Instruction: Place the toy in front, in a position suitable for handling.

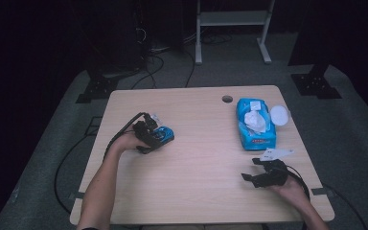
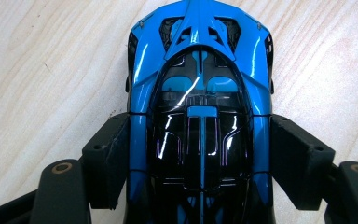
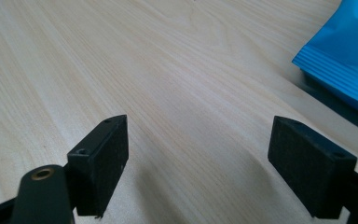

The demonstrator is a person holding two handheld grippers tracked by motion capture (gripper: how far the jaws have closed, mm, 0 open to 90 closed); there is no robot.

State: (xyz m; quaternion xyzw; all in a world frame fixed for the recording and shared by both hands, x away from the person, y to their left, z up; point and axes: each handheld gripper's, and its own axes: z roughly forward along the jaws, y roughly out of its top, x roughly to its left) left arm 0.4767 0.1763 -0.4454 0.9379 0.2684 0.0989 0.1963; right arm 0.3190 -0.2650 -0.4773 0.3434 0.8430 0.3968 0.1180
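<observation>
A glossy blue and black toy car (image 2: 200, 93) rests on the light wooden table (image 2: 42, 70). My left gripper (image 2: 199, 144) is shut on it, one black pad against each flank. From above, the car (image 1: 165, 134) lies at the table's left-middle, with the left gripper (image 1: 154, 136) held by a hand coming from the near left. My right gripper (image 1: 249, 169) sits low at the right front, jaws open wide with nothing between them. In the right gripper view its gripper (image 3: 198, 154) hovers over bare wood, with the corner of a blue pack (image 3: 345, 60) ahead on the right.
A blue wet-wipes pack (image 1: 256, 124) lies at the right with a white tissue sticking out and its round white lid (image 1: 279, 115) flipped open. A cable hole (image 1: 227, 99) sits near the far edge. Cables and stand feet are on the floor beyond.
</observation>
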